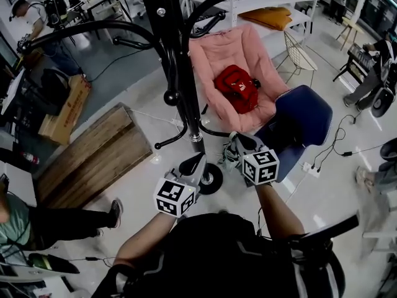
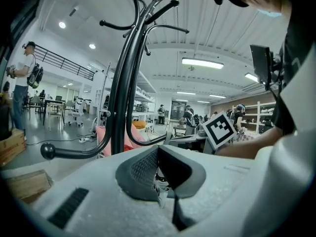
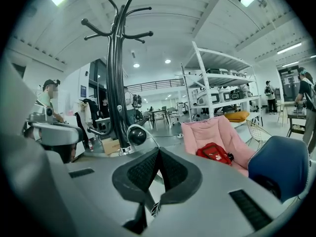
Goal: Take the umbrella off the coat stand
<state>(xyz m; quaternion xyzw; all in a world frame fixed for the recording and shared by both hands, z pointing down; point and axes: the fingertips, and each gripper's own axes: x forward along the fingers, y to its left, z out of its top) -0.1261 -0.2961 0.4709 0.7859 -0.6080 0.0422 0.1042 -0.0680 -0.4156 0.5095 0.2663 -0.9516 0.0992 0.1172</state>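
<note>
The left tool (image 1: 196, 162) and right tool (image 1: 238, 141) are both clenched and empty, just beside the tall black metal coat stand (image 1: 180, 73). No umbrella can be made out on it. It is judged light, best gripped by its stiff shaft rather than the soft canopy.

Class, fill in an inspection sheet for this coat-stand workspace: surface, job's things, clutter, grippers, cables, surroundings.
Surface: shiny pale floor.
Job's things: black coat stand upright; no umbrella seen on its hooks in any view.
Clutter: red bag on pink chair; blue chair; wooden board; cardboard box.
Grippers: left gripper and right gripper both shut, nothing between the jaws, held near the stand's pole.
Cables: white power strip with dark leads on the floor beside the blue chair.
Surroundings: white shelving, desks, other people.
</note>
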